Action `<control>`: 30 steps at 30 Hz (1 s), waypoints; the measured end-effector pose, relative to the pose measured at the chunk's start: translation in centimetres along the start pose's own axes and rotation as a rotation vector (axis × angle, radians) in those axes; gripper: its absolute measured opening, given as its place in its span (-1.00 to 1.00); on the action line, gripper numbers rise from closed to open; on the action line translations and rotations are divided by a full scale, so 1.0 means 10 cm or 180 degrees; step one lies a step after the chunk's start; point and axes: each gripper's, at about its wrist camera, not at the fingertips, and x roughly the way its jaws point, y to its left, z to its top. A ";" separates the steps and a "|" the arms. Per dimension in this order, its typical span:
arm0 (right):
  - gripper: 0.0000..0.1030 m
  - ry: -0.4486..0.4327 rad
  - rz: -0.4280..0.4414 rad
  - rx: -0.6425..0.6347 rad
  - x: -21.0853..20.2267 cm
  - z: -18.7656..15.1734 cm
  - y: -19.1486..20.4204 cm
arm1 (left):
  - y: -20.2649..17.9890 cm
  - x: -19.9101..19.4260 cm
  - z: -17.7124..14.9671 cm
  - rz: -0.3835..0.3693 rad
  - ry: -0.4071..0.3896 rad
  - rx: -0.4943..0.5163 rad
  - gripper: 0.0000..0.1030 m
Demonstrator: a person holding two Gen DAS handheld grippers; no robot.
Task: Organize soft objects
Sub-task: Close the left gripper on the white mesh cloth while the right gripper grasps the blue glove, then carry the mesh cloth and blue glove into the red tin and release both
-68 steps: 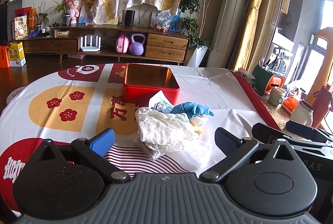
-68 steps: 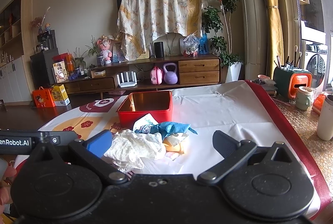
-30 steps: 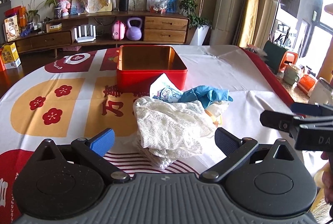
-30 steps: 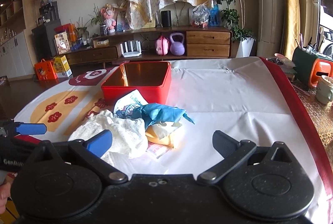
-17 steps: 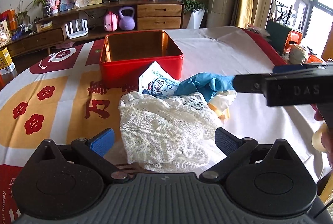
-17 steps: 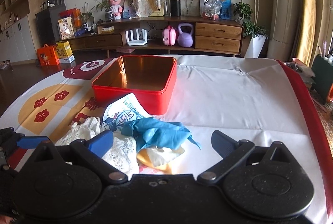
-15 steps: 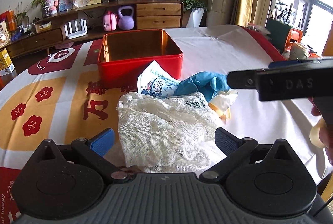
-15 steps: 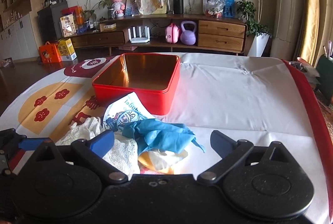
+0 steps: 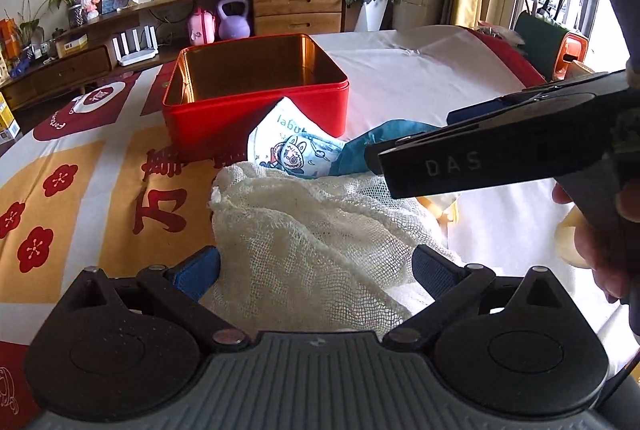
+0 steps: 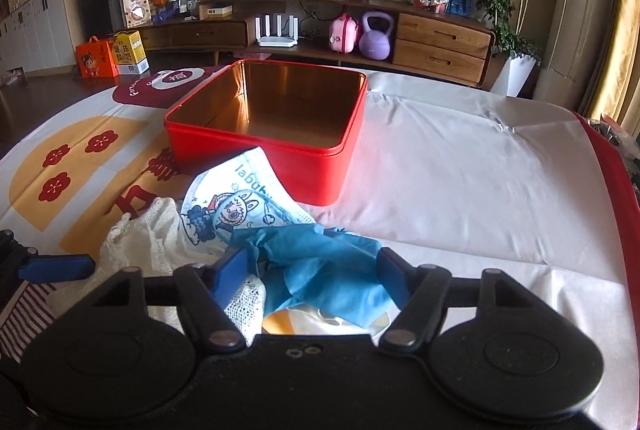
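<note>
The right claw [image 10: 310,272] is closing its jaws, and a crumpled blue glove [image 10: 320,270] sits between its two blue pads; the pads look close to the glove on both sides, but it is hard to say that they press it yet. The left claw [image 9: 316,266] has its jaws wide apart, with a white net cloth [image 9: 312,230] lying between them and not squeezed. In the left wrist view the right claw reaches in from the right side, held by a person's hand [image 9: 600,254]. All the soft things lie in one heap just in front of the red tin box [image 10: 264,134]. The glove is the part of the heap on the right, the net cloth is the part on the left, and a white bag with a cartoon picture [image 10: 232,206] leans against the front wall of the box, touching it. Something yellow and white [image 10: 304,324] peeks out from under the glove. The red box is open, shiny gold inside, with nothing in it. It stands on the bench [image 10: 460,182], which has a white cloth with red flowers. Behind the box, far off, is a long wooden shelf [image 10: 320,30] with a purple weight [image 10: 375,37].
</note>
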 end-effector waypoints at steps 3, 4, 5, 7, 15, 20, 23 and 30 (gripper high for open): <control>0.02 0.0023 0.0001 -0.0006 0.03 0.00 -0.01 | 0.02 0.01 -0.01 -0.0016 -0.0018 -0.0023 0.95; -0.07 0.0018 0.0000 -0.0003 0.03 0.00 -0.01 | 0.02 0.01 -0.02 -0.0025 -0.0024 -0.0026 0.89; -0.11 0.0016 0.0008 0.0009 0.03 0.00 -0.02 | 0.02 0.02 -0.01 -0.0024 -0.0020 -0.0024 0.85; -0.27 -0.0009 0.0019 0.0043 0.02 0.01 -0.04 | 0.03 0.02 -0.01 -0.0035 -0.0008 -0.0034 0.72; -0.57 -0.0150 0.0050 0.0078 -0.13 0.06 -0.08 | 0.13 0.00 -0.02 -0.0040 -0.0021 -0.0186 0.05; -0.73 -0.0231 0.0051 0.0088 -0.23 0.09 -0.11 | 0.22 -0.05 -0.01 -0.0054 -0.0046 -0.0302 -0.32; -0.82 -0.0255 0.0083 0.0158 -0.28 0.11 -0.17 | 0.29 -0.10 0.01 -0.0070 -0.0081 -0.0383 -0.38; -0.94 -0.0313 0.0194 0.0274 -0.41 0.15 -0.24 | 0.42 -0.22 0.08 -0.0068 -0.0143 -0.0487 -0.66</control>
